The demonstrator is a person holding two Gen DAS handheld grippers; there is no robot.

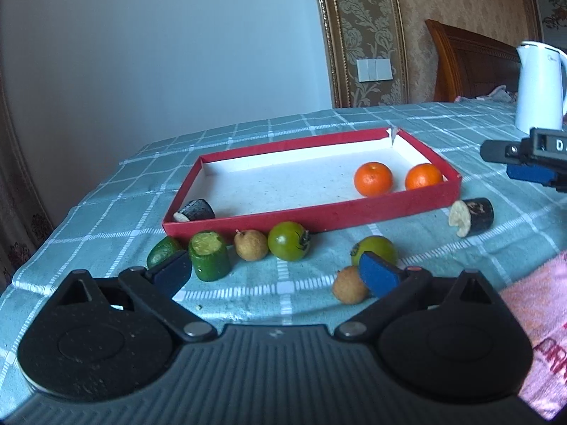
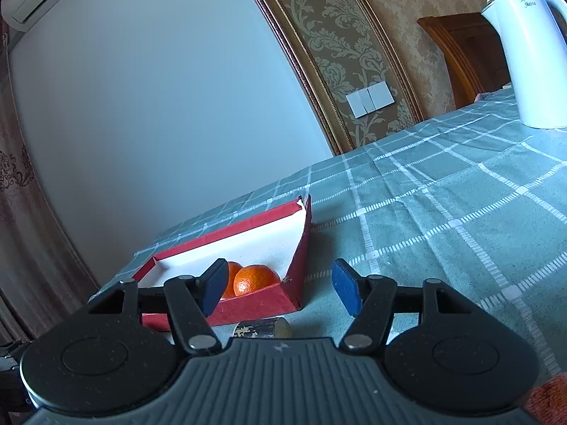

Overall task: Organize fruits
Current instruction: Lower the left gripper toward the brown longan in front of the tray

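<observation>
A red tray (image 1: 319, 212) with a white floor holds two oranges (image 1: 373, 178) (image 1: 423, 176) at its right end and a dark cut piece (image 1: 195, 210) at its left end. In front of it lie a green cut cucumber piece (image 1: 209, 255), a small green fruit (image 1: 162, 249), a longan (image 1: 251, 245), a green tomato (image 1: 288, 241), another green tomato (image 1: 375, 248) and a second longan (image 1: 348, 285). A dark cut piece (image 1: 471, 216) lies right of the tray. My left gripper (image 1: 274, 276) is open and empty, low over the fruits. My right gripper (image 2: 280, 288) is open and empty near the tray's (image 2: 262, 304) right corner, above the dark piece (image 2: 260, 328); the oranges (image 2: 256, 279) show here too.
A white kettle (image 1: 538, 88) stands at the back right of the checked green tablecloth (image 1: 283, 134); it also shows in the right wrist view (image 2: 531, 56). A pink cloth (image 1: 538, 318) lies at the front right. The table's left edge drops off near the wall.
</observation>
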